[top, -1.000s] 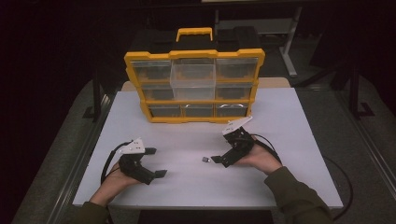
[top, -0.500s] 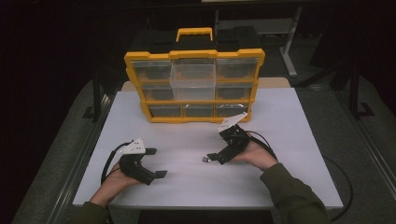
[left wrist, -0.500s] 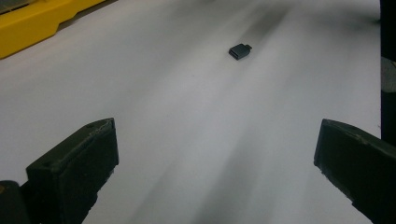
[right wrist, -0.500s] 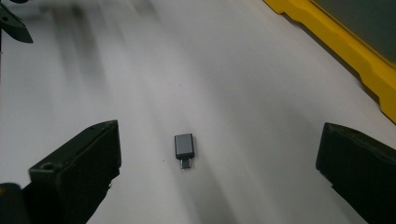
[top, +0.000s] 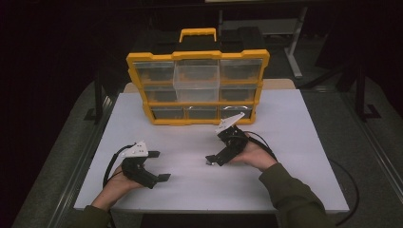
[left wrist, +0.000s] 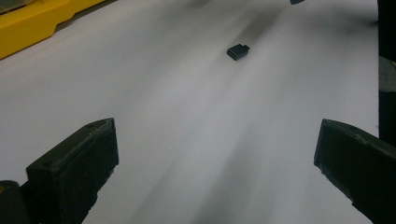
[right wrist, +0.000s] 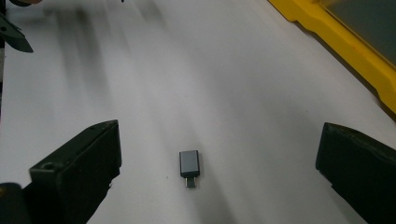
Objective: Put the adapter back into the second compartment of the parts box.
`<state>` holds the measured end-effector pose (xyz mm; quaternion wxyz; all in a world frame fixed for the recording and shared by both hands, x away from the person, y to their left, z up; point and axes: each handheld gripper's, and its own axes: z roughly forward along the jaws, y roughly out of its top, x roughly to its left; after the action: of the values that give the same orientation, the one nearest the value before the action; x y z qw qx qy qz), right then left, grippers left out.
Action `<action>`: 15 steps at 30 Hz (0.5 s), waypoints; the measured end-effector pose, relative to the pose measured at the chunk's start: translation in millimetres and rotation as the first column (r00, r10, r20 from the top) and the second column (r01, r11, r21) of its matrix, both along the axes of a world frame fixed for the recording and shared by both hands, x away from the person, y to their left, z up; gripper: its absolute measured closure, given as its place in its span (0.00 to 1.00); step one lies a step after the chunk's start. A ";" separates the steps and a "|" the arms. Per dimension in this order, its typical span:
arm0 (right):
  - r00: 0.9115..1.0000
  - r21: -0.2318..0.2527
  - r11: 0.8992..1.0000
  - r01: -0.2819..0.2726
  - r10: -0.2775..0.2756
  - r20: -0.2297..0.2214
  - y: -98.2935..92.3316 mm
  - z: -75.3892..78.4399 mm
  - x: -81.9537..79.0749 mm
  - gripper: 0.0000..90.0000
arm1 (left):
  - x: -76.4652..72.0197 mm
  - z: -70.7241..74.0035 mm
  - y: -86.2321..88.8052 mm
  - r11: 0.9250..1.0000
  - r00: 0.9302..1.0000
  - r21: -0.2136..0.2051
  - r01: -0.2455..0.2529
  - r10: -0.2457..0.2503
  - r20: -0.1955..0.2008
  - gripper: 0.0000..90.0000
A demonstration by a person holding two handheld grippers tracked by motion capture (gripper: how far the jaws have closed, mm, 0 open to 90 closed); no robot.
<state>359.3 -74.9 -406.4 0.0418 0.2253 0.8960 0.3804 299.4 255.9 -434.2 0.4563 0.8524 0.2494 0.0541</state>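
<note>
A small grey metal adapter plug (right wrist: 189,164) lies flat on the white tabletop (top: 294,142), its narrower connector end facing the right gripper's camera. In the right gripper view it sits between the two wide-spread black jaws, a little toward the 7 o'clock side of the gap's middle, touching neither; the right gripper (right wrist: 219,175) is released and grasps nothing. From above, the plug (top: 208,163) shows as a tiny dark speck just at the jaw tips of the right gripper (top: 216,160), which points toward 8 o'clock from the person's right hand (top: 254,154).

The left gripper (top: 159,166) rests at about 7 o'clock on the table, well apart from the plug, held by the person's left hand (top: 114,185), jaws aimed toward 3 o'clock. In the left gripper view its jaws are likewise spread wide and empty (left wrist: 215,172), and the plug (left wrist: 237,51) lies far ahead at about 12 o'clock on bare table.

A yellow plastic organizer case with clear compartment drawers and a yellow carry handle (top: 197,85) stands upright at 12 o'clock on the table, beyond both grippers. Its yellow edge crosses the 1 o'clock corner of the right gripper view (right wrist: 345,51) and the 11 o'clock corner of the left gripper view (left wrist: 42,21). One clear drawer in the upper middle (top: 196,78) sticks out forward from the case front.
</note>
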 end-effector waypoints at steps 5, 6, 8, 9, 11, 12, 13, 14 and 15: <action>1.000 -0.004 1.000 -0.010 0.010 -0.003 4.9 -0.4 1.6 0.00 | 0.0 -0.1 0.0 1.000 1.000 -0.002 -0.001 0.001 -0.002 0.00; 1.000 -0.004 1.000 -0.010 0.010 -0.003 4.9 -0.4 1.6 0.00 | 0.0 0.0 -0.1 1.000 1.000 -0.002 -0.001 0.001 -0.001 0.00; 1.000 -0.002 1.000 -0.012 0.012 -0.007 7.2 -0.3 2.3 0.00 | -0.1 0.0 -0.2 1.000 1.000 -0.002 -0.001 0.001 -0.001 0.00; 1.000 -0.003 1.000 -0.012 0.012 -0.009 8.1 -0.3 2.4 0.00 | -0.2 0.0 -0.3 1.000 1.000 -0.001 0.000 0.000 -0.001 0.00; 1.000 -0.005 1.000 -0.019 0.019 -0.006 10.4 -0.6 3.3 0.00 | -0.2 0.0 -0.4 1.000 1.000 -0.001 0.000 0.000 -0.001 0.00; 1.000 -0.005 1.000 -0.021 0.021 -0.005 11.4 -0.7 3.7 0.00 | -0.2 0.0 -0.4 1.000 1.000 -0.001 0.000 0.000 -0.001 0.00; 1.000 -0.004 1.000 -0.021 0.021 -0.007 12.7 -0.7 4.0 0.00 | -0.1 -0.1 -0.5 1.000 1.000 -0.002 -0.001 0.001 -0.001 0.00; 1.000 -0.007 1.000 -0.029 0.029 -0.003 14.8 -1.1 5.0 0.00 | -0.1 -0.2 -0.5 1.000 1.000 -0.001 0.000 0.000 -0.001 0.00; 0.999 -0.009 0.999 -0.034 0.034 0.000 15.5 -1.2 5.5 0.00 | -0.2 -0.2 -0.5 1.000 1.000 -0.001 0.000 0.000 -0.001 0.00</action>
<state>364.8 -59.5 -407.6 0.0363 0.2100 0.9014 0.3768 299.2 255.4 -434.4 0.4568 0.8521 0.2496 0.0534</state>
